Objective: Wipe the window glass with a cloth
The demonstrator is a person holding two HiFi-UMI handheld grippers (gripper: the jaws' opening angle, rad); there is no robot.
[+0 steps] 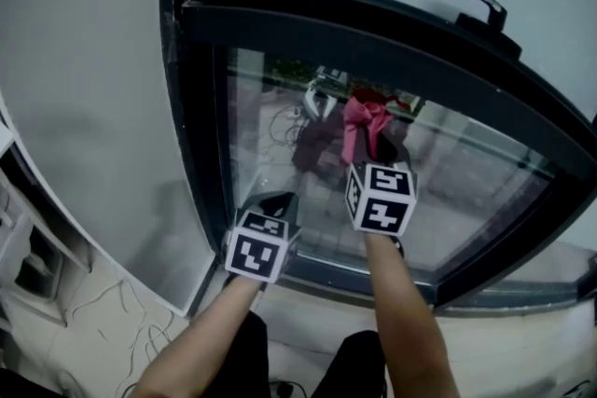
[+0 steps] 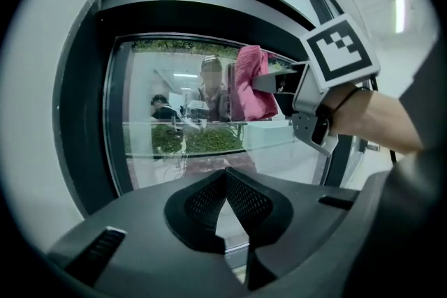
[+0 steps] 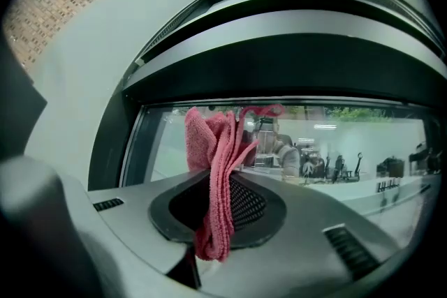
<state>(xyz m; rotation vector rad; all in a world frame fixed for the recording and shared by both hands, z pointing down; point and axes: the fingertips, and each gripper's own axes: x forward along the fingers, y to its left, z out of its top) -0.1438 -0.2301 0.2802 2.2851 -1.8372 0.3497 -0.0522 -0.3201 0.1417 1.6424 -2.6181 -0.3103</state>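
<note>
A plain white wall (image 1: 84, 107) fills the left side, and loose cables (image 1: 93, 303) trail over the floor below it, too small to make out clearly. Next comes the black metal window frame (image 1: 201, 107), set around the window glass (image 1: 466, 191). Reflections and greenery overlap on the pane, so it is hard to tell what lies beyond it.

The left gripper (image 1: 278, 200) is held low, near the pane's lower left corner. From the head view its marker cube hides most of it. The left gripper view shows more: the jaw tips of the left gripper (image 2: 225, 171) meet with nothing between them.

To the right and higher up, the right gripper (image 1: 373, 144) points at the glass. Its jaws are covered from above by the crumpled pink terry cloth (image 1: 362, 121). In the right gripper view, the right gripper (image 3: 220, 185) clamps the cloth (image 3: 213, 150), with folds standing above the jaws and a tail hanging below. The left gripper view shows the cloth (image 2: 250, 84) from the side, close against the pane, but no view settles whether it touches.

At the far right, a black lever handle (image 1: 471, 0) sits on the upper frame. The frame's right end is cut off by the picture edge.
</note>
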